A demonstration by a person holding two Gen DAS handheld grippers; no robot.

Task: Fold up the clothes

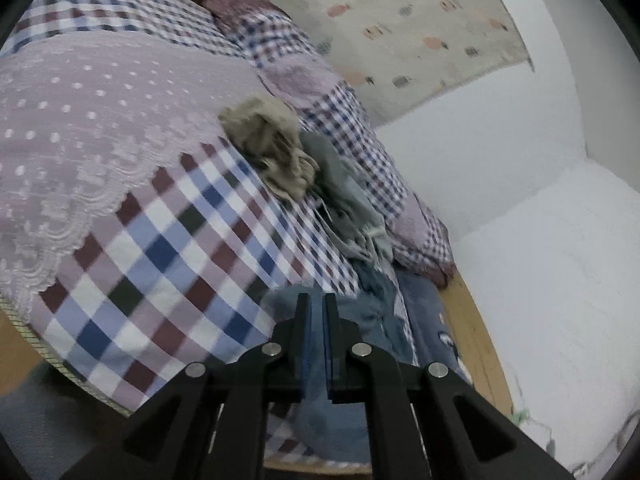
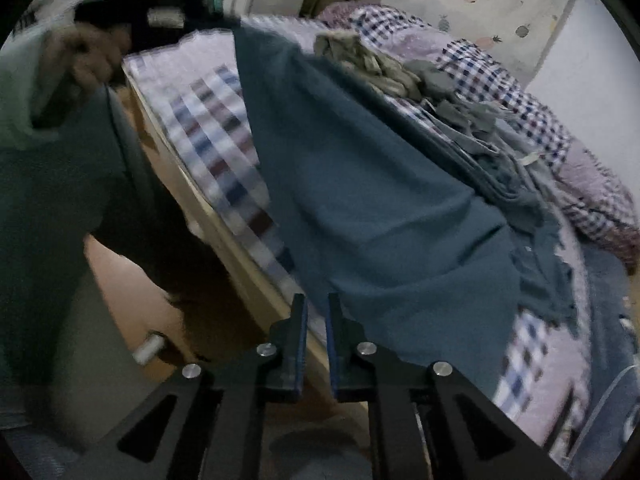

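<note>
Two black grippers work at the near edge of a checked bedspread [image 1: 168, 248]. Nearest the lens, the right gripper [image 2: 317, 312] shows jaws parted by a narrow slot at the hem of a teal garment [image 2: 380, 208]; whether they pinch the cloth cannot be told. The left gripper [image 1: 317, 312] is likewise nearly closed, with blue fabric showing in its gap, apparently gripped. The garment is stretched taut, seemingly to spread it for folding, its long axis running from the right gripper up and away along the bed's edge toward the person's hand [image 2: 86, 58]. Farther across the bedspread, a crumpled beige garment [image 1: 272, 148] and grey clothes [image 1: 348, 204] lie heaped.
</note>
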